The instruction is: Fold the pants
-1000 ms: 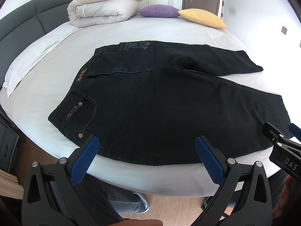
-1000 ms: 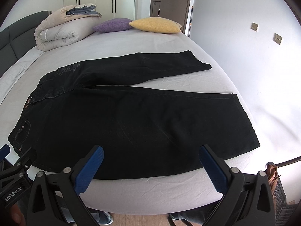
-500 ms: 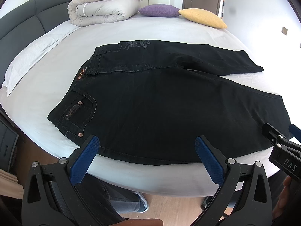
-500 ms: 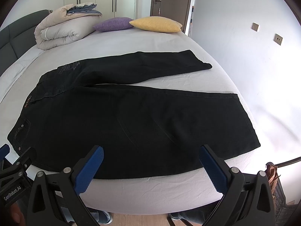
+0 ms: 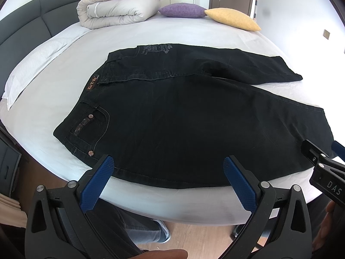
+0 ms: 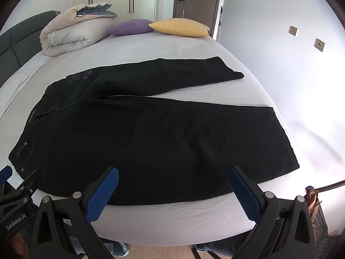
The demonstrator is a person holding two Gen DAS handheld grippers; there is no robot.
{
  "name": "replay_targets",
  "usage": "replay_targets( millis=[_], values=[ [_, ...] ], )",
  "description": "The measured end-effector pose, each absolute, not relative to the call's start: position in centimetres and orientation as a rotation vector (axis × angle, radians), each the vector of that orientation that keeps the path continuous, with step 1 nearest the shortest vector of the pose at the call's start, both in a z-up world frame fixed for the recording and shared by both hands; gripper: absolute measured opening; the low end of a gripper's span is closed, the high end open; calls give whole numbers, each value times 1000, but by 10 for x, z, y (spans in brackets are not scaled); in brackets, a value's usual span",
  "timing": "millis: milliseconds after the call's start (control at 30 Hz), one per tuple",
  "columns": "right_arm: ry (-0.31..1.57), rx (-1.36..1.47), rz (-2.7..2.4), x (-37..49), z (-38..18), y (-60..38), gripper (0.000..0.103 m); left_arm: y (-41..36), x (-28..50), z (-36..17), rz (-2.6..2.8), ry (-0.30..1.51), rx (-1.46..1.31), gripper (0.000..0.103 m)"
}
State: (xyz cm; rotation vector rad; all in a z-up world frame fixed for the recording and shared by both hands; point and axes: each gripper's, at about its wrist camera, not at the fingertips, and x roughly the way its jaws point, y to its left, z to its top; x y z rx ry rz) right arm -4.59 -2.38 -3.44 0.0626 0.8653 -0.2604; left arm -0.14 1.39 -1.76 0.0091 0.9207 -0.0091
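Black jeans (image 5: 183,118) (image 6: 151,133) lie spread flat on the white bed, waistband to the left, both legs running right and splayed apart. My left gripper (image 5: 168,161) hovers open over the near edge of the jeans by the hip pocket, nothing between its blue pads. My right gripper (image 6: 172,172) is open too, above the near leg's lower edge. Each gripper shows at the side of the other's view: the right gripper (image 5: 323,159) and the left gripper (image 6: 17,183).
A rolled duvet (image 5: 116,6) (image 6: 73,36), a purple pillow (image 5: 183,10) (image 6: 129,27) and a yellow pillow (image 5: 232,19) (image 6: 179,27) sit at the far side of the bed. A grey headboard (image 5: 25,26) is left, a wall (image 6: 280,43) right. A person's legs (image 5: 138,228) stand below the bed edge.
Both views have shifted very slightly; the jeans lie as before and both grippers stay open.
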Motion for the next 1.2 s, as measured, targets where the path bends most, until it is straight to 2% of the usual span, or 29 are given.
replay_targets(
  millis=[1200],
  values=[
    [913, 34, -232, -30, -47, -25, 103, 24, 19, -38, 26, 947, 27, 103]
  ],
)
